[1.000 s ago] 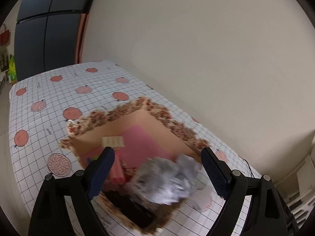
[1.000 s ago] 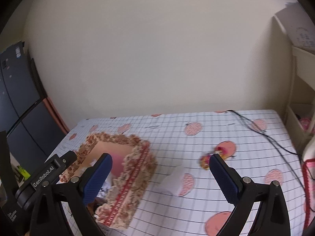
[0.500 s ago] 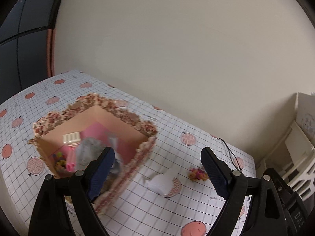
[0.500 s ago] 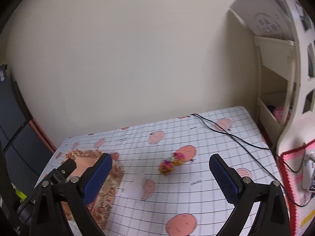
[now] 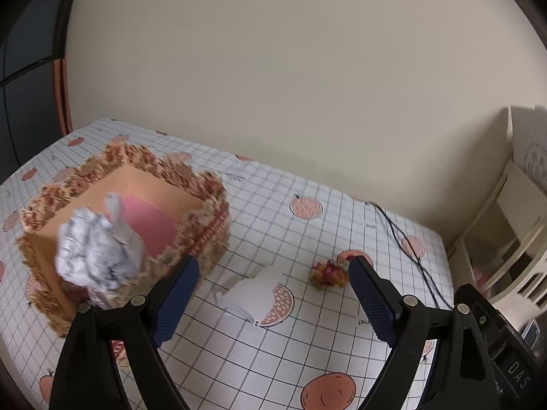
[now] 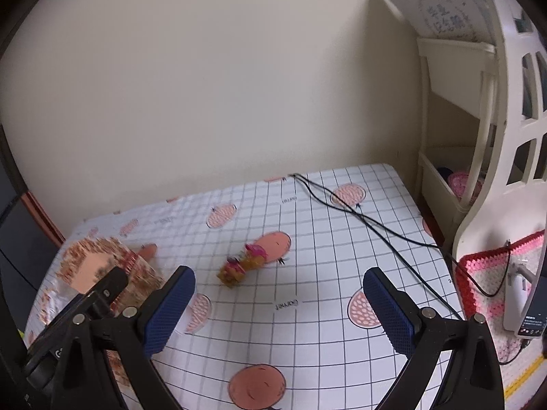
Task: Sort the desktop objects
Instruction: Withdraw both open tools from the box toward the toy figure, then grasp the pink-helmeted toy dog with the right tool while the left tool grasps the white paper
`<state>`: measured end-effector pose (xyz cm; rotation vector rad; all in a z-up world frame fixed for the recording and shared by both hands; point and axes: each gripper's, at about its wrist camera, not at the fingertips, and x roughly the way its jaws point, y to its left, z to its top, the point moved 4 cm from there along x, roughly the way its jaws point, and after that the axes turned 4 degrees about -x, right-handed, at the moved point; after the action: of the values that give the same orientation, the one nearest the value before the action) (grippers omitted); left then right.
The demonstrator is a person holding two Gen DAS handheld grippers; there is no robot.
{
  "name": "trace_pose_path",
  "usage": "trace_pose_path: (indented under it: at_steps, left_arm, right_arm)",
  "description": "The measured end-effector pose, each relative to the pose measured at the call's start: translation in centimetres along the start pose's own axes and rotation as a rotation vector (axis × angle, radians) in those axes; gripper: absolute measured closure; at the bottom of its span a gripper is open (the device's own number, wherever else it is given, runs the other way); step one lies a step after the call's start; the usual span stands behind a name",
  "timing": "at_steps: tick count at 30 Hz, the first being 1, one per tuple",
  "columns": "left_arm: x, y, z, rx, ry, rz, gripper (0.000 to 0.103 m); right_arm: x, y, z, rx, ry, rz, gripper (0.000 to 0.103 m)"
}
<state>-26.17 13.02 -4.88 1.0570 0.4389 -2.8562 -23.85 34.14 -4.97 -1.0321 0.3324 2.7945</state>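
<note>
Toy [image 6: 243,263] is lying mid-counter, looking light and knobbly; gripping its middle seems best. Left claw [image 5: 273,302] and right claw [image 6: 278,312] are gaping, empty.

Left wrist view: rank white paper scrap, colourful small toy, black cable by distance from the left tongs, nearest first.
1. White paper scrap: on the cloth, just ahead between the open left tongs.
2. Colourful small toy: further ahead, towards the right finger.
3. Black cable: farthest, right, running back to the wall.

Black tongs [image 5: 273,294], blue textured pads [image 6: 167,311]
</note>
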Motion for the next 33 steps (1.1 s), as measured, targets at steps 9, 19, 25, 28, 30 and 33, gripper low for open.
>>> trace_pose_path:
  at_steps: [9, 19, 25, 28, 30, 33]
  left_arm:
    - [5.2, 0.1, -2.6, 0.041, 0.113, 0.019, 0.013]
    - [9.0, 2.0, -4.2, 0.062, 0.185, 0.060, 0.014]
    - [10.5, 2.1, -4.7, 0.092, 0.203, 0.048, 0.016]
    - [11.2, 1.8, -5.0, 0.118, 0.210, 0.041, 0.016]
    - [11.4, 1.5, -5.1, 0.147, 0.204, 0.048, 0.017]
    - [11.8, 1.2, -5.1, 0.179, 0.199, 0.059, 0.017]
  right_arm:
    - [4.1, 0.2, -1.9, -0.005, 0.068, 0.006, 0.003]
    - [7.2, 1.3, -4.0, 0.002, 0.131, 0.045, 0.003]
    - [8.5, 1.6, -4.5, -0.009, 0.138, 0.081, 0.003]
    - [9.2, 1.5, -4.7, 0.007, 0.142, 0.138, 0.003]
    - [9.8, 1.2, -4.7, 0.025, 0.144, 0.146, 0.003]
    - [10.8, 0.6, -4.0, 0.038, 0.143, 0.153, 0.003]
